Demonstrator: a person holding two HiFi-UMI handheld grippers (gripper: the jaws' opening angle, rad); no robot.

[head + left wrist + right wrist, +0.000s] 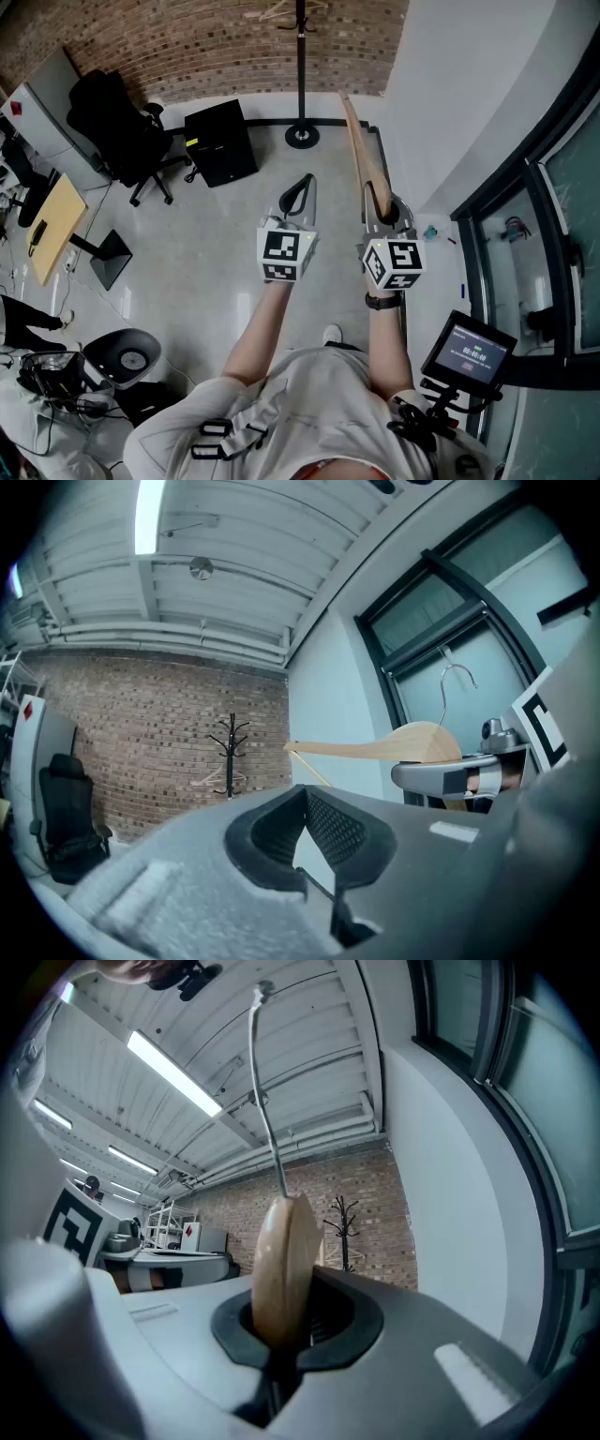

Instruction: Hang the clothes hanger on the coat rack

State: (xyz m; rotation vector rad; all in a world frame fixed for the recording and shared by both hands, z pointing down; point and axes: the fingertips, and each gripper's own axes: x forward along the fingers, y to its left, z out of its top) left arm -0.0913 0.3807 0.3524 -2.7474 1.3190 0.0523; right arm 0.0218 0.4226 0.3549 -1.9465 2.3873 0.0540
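Note:
A wooden clothes hanger (357, 141) with a metal hook (263, 1082) stands upright in my right gripper (379, 202), which is shut on the hanger's middle (284, 1260). Its long arm points ahead toward the black coat rack (301, 66) by the brick wall. The rack is also visible in the right gripper view (344, 1232) and in the left gripper view (230, 752), still some way off. My left gripper (302, 187) is held level beside the right one, its jaws closed together (306, 803) with nothing between them. In the left gripper view the hanger (375, 749) appears at the right.
Another hanger (217, 778) hangs low on the rack. A black box (220, 141) and a black office chair (122, 122) stand left of the rack's base (302, 136). A white wall (450, 94) and dark glass frames (534, 234) run along the right.

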